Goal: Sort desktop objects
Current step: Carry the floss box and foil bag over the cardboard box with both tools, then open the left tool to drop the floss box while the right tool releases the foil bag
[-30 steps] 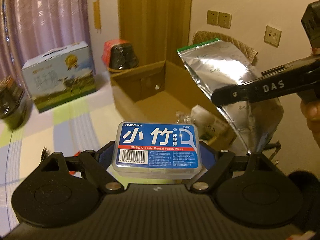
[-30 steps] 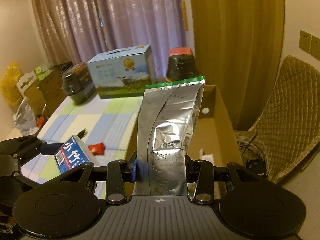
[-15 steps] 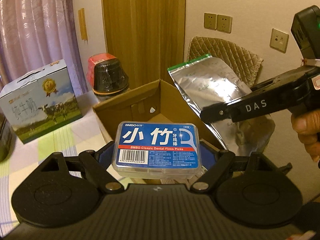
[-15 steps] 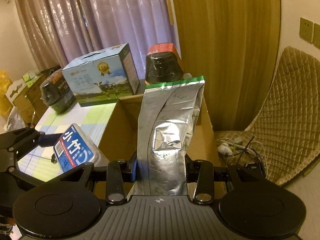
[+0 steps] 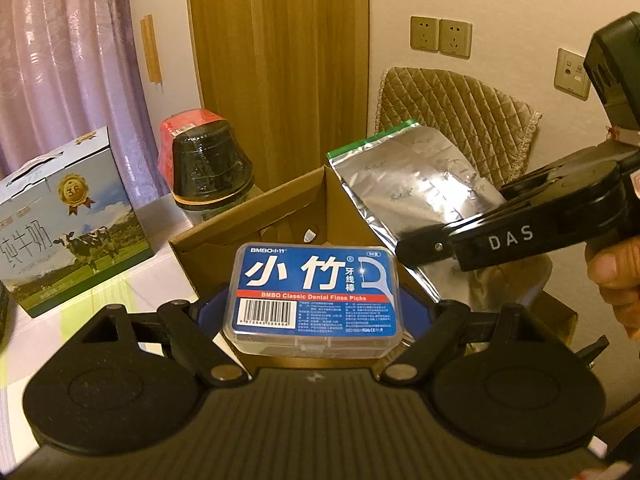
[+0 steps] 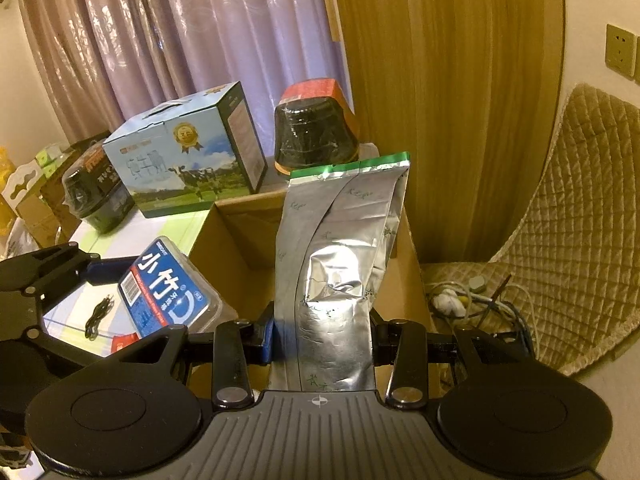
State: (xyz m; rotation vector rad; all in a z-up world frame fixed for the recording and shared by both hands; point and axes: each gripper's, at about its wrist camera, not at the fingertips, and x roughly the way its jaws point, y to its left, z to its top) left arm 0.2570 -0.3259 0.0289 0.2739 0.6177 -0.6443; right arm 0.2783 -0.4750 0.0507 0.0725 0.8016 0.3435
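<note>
Tools clamp floss box (image 5: 314, 294) and foil pouch (image 6: 340, 272) above cardboard box (image 6: 236, 252).

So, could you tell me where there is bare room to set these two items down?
The cardboard box floor shows bare brown along its left wall, below the foil bag. The tablecloth is bare between the milk carton and the floss box. The back edge is crowded.

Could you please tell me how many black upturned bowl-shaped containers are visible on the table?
2. One black container stands behind the cardboard box, right of the milk carton; the other black container sits left of that carton. More may be hidden.
</note>
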